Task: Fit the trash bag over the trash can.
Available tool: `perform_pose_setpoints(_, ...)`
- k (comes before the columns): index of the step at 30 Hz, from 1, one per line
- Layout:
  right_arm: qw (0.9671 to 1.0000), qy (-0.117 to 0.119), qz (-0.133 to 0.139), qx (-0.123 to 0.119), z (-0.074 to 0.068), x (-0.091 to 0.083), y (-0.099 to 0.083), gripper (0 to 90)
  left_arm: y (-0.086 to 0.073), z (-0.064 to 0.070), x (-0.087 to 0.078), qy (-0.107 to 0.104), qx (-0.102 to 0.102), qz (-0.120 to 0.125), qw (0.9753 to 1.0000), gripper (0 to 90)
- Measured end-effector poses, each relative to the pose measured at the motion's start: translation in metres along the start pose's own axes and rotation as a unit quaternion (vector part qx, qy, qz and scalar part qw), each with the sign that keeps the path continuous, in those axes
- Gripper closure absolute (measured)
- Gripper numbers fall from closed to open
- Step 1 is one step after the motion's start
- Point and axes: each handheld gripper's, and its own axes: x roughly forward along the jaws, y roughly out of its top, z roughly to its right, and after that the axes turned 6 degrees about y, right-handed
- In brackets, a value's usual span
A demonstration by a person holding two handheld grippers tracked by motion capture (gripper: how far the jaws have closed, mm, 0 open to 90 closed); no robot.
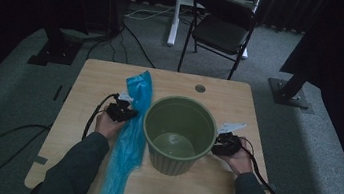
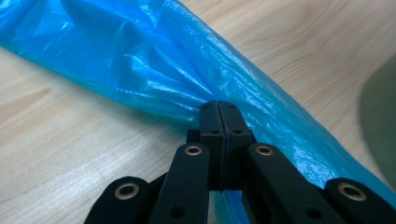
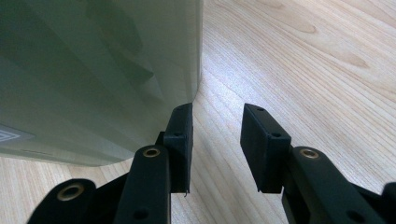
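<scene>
- A long, crumpled blue plastic bag (image 1: 130,137) lies stretched across the light wooden table (image 1: 85,85), its long axis running from the far edge to the near edge, where its lower end hangs over.
- A round, ribbed olive-green plastic bin (image 1: 177,134) stands upright near the middle of the table, open mouth up, just to the right of the bag and touching or almost touching it along its left wall.
- The left gripper (image 1: 122,112) sits at the bag's left side, about a third of the way down from its far end. In the left gripper view its jaws are pressed together with a fold of the blue film (image 2: 187,70) pinched between them.
- The right gripper (image 1: 226,143) rests by the bin's right wall, near the table's right edge. In the right gripper view its jaws stand moderately apart with nothing between them; the inner jaw is just beside the green wall (image 3: 93,70), and I cannot tell whether it touches.
- The deciding relation, as I judge it: the bag lies left of the bin, held by the left gripper, so lifting it toward the mouth means moving rightward and up over the rim, while the right gripper is placed to steady the bin.
</scene>
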Motion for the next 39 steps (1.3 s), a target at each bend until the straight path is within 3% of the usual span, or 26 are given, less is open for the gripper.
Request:
perform_pose_setpoints(3,1.0000,0.000,-0.002,-0.002,0.000,0.001,0.000,63.9,0.005,0.000,-0.013,-0.006,0.016,0.014,0.9998,89.3)
perform_pose_setpoints(9,1.0000,0.001,-0.003,-0.002,0.000,0.001,0.000,63.9,0.009,-0.002,-0.028,-0.020,0.021,0.033,0.9990,89.3)
perform_pose_setpoints(20,1.0000,0.002,-0.005,-0.001,0.000,0.002,-0.001,64.0,0.019,0.000,-0.057,-0.049,0.050,0.061,0.9956,89.2)
perform_pose_setpoints(39,1.0000,-0.006,0.003,0.005,0.001,0.000,-0.001,58.9,0.041,0.007,-0.106,-0.101,0.097,0.111,0.9839,89.2)
